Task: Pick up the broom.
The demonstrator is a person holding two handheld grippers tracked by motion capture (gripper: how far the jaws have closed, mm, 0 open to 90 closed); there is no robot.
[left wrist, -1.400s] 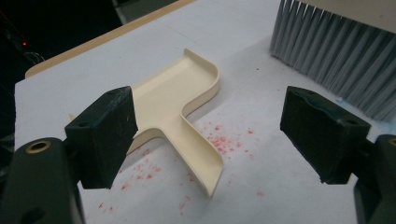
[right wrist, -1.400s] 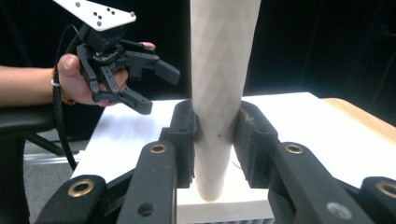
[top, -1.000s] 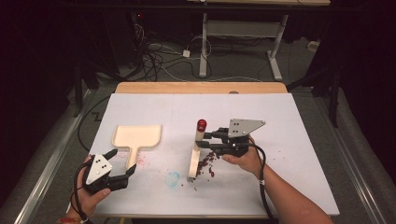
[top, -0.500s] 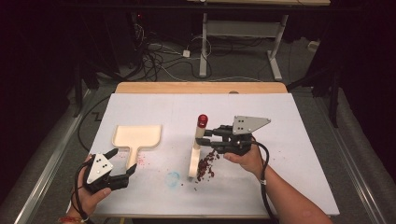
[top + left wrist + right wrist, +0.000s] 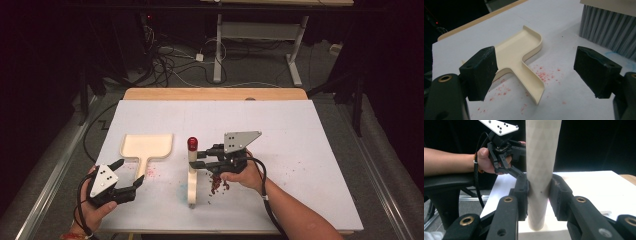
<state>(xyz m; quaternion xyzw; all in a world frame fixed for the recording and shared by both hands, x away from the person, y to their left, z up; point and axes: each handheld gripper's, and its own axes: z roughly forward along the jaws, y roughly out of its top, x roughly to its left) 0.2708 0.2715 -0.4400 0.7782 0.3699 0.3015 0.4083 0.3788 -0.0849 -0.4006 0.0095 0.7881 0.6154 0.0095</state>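
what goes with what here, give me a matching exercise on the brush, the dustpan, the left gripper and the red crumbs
1 brush
2 dustpan
3 left gripper
4 red crumbs

a open, just short of the dustpan's handle
b piled below the right gripper
c flat on the table, cream
d upright, handle clamped by the right gripper

Pairs: 1-d, 2-c, 3-a, 4-b

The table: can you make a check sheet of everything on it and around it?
Surface: white table, dusted with red specks.
Job's things: brush standing on its bristles, red-tipped handle up; cream dustpan lying flat; crumbs piled beside the brush.
Clutter: nothing seen.
Grippers: right gripper clamps the brush handle; left gripper open, above the table near the dustpan's handle.
Cables: one trails from each gripper; a tangle lies on the floor behind.
Surroundings: dark room, white desk legs beyond the table.
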